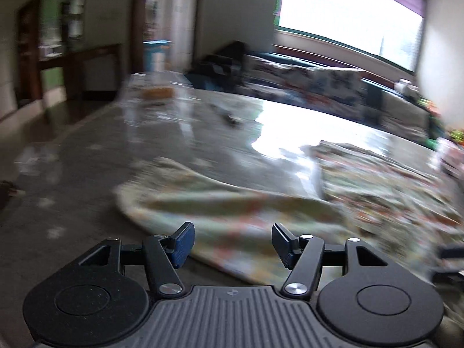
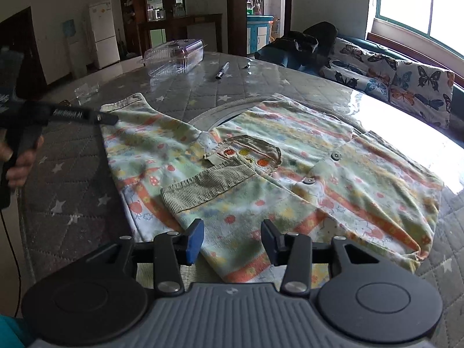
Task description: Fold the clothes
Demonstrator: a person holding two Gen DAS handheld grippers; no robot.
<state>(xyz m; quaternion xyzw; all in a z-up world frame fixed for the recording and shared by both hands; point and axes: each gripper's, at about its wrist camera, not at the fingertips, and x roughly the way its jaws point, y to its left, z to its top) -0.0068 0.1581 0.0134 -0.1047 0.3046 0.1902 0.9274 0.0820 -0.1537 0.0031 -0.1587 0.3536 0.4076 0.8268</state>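
Grey quilted table with white stars, glossy under a clear cover, filling most of the right wrist view and glaring white toward the window side at right. Beyond it, along the upper right, a sofa draped in butterfly-print cloth, dark bundle at its left end. Spread flat across the centre of the table, a small pastel shirt in green, yellow and orange bands with ladybird prints; ribbed olive cuff of one sleeve folded in over the chest, just below the olive collar; other sleeve stretched out toward the upper left; two snap buttons right of the collar. Same shirt smeared by motion blur across the lower middle and right of the left wrist view. Further back, upper centre-left, a clear plastic clamshell box, and a pen to its right, well apart from the shirt. Left gripper reaching in from the left edge, held by a hand, tip at the outstretched sleeve's cuff; seen from its own camera, released, blue pads apart, nothing between them. Right gripper at bottom centre, released too, pads parted over the shirt's hem, not pressing the cloth.
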